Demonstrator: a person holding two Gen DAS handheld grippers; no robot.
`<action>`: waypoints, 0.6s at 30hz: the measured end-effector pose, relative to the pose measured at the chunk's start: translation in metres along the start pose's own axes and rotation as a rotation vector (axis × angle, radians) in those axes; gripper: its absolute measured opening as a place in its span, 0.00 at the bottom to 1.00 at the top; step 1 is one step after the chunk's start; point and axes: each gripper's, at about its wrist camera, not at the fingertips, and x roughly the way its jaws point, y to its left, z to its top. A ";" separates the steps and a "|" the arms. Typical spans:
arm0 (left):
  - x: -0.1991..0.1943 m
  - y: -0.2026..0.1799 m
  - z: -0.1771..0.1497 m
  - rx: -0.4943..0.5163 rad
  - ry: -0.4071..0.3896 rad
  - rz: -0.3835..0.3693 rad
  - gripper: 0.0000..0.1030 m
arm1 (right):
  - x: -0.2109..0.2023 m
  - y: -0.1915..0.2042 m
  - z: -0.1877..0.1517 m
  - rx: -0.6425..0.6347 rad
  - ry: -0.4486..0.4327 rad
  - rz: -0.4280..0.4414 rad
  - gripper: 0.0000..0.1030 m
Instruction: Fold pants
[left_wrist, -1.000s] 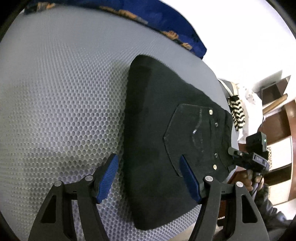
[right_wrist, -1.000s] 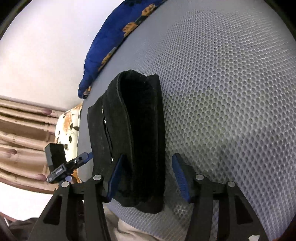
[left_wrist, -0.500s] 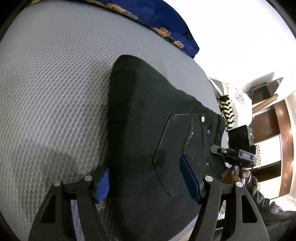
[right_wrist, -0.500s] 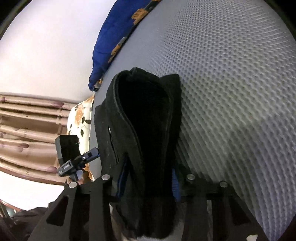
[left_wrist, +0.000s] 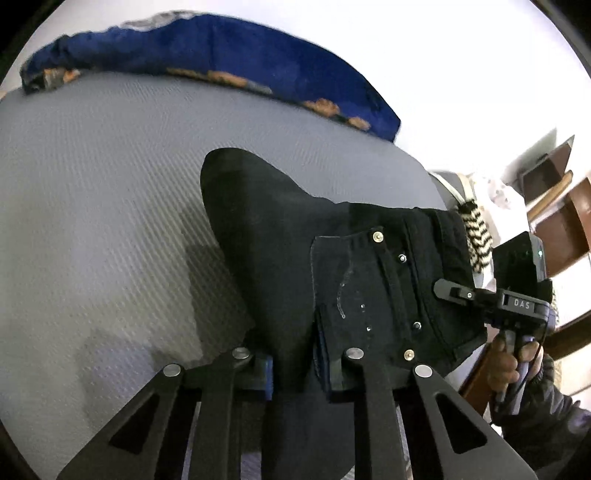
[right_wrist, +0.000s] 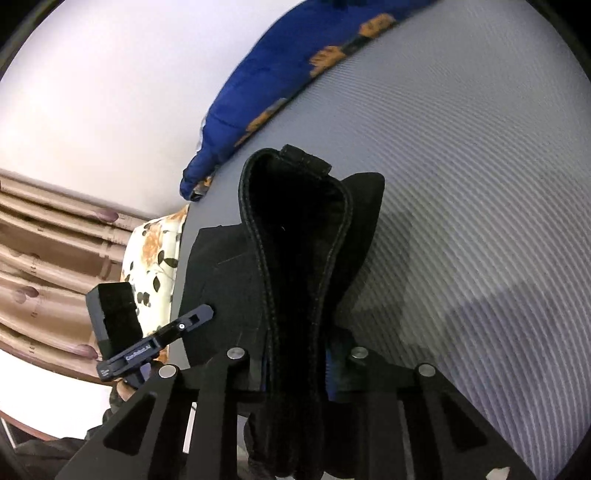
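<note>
The black pants (left_wrist: 280, 251) are a folded bundle, raised off the grey mesh bed surface (left_wrist: 92, 206) at the near edge. A back pocket with metal rivets (left_wrist: 354, 295) faces up. My left gripper (left_wrist: 293, 365) is shut on the near edge of the bundle. My right gripper (right_wrist: 295, 365) is shut on the waistband end (right_wrist: 295, 236), which stands up as a thick looped fold. Each gripper shows in the other's view, the right one (left_wrist: 458, 290) at the waistband side and the left one (right_wrist: 192, 317) at the far side.
A blue quilt with orange print (left_wrist: 221, 55) lies along the far edge of the bed, also in the right wrist view (right_wrist: 295, 74). A floral pillow (right_wrist: 155, 251) and beige curtains (right_wrist: 44, 258) are at the left. Wooden shelves (left_wrist: 554, 206) stand to the right.
Both grippers went from open around the bundle's edges to shut on the fabric. The pants have lifted and bunched up off the bed.
</note>
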 end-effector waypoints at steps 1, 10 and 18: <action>-0.003 0.006 0.008 -0.009 -0.011 0.008 0.18 | 0.006 0.004 0.008 -0.004 0.000 0.002 0.21; -0.022 0.057 0.088 -0.020 -0.097 0.106 0.18 | 0.074 0.045 0.090 -0.067 0.007 0.019 0.20; -0.004 0.095 0.141 -0.025 -0.123 0.158 0.18 | 0.115 0.061 0.134 -0.135 0.007 -0.063 0.20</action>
